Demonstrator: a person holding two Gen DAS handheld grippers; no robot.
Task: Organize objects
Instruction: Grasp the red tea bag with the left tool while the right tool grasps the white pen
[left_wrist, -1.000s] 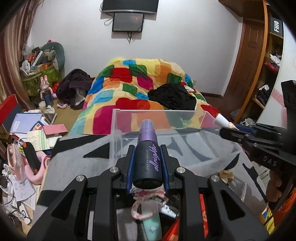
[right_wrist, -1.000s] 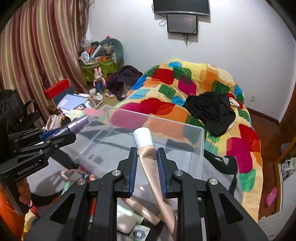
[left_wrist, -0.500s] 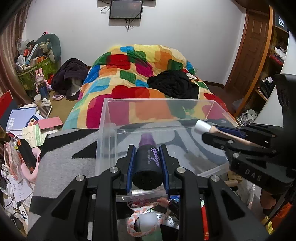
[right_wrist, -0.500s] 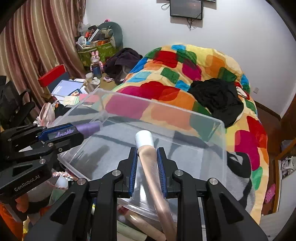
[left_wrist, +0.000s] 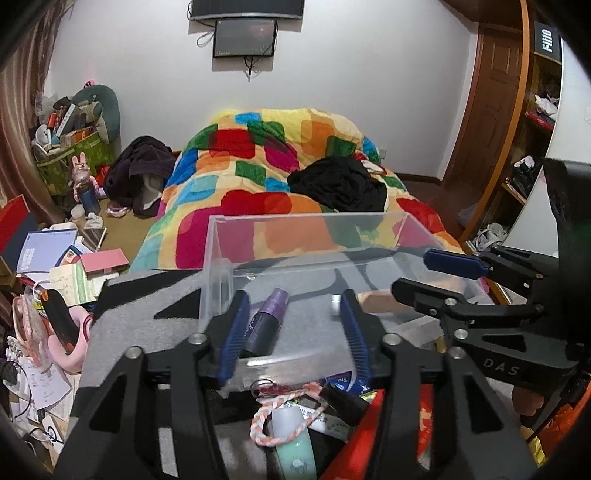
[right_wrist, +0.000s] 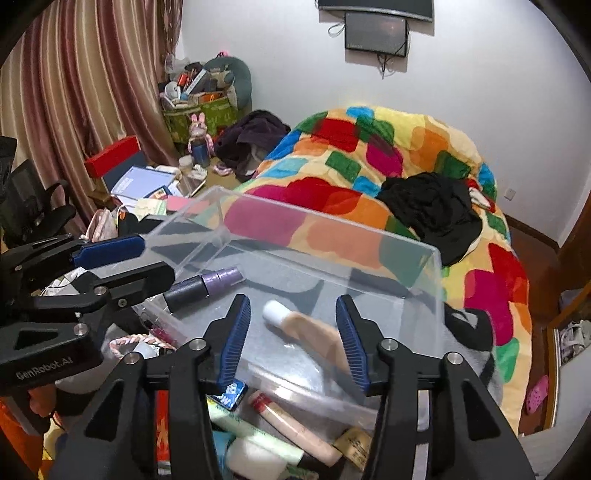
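While both grippers' jaws are opening, "GenRobot.AI" left gripper (right_wrist: 110, 266) and "DAS" right gripper (left_wrist: 439, 273) hold nothing.

White plaster walls (left_wrist: 388, 92); bed under multicoloured patchwork duvet (left_wrist: 266, 173); striped maroon curtains (right_wrist: 81, 92) left; brown wooden door (left_wrist: 484, 103) right.

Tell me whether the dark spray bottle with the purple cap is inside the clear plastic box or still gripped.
Inside and released: the dark spray bottle lies in the clear plastic box, between the opening left gripper's pads, touching neither.
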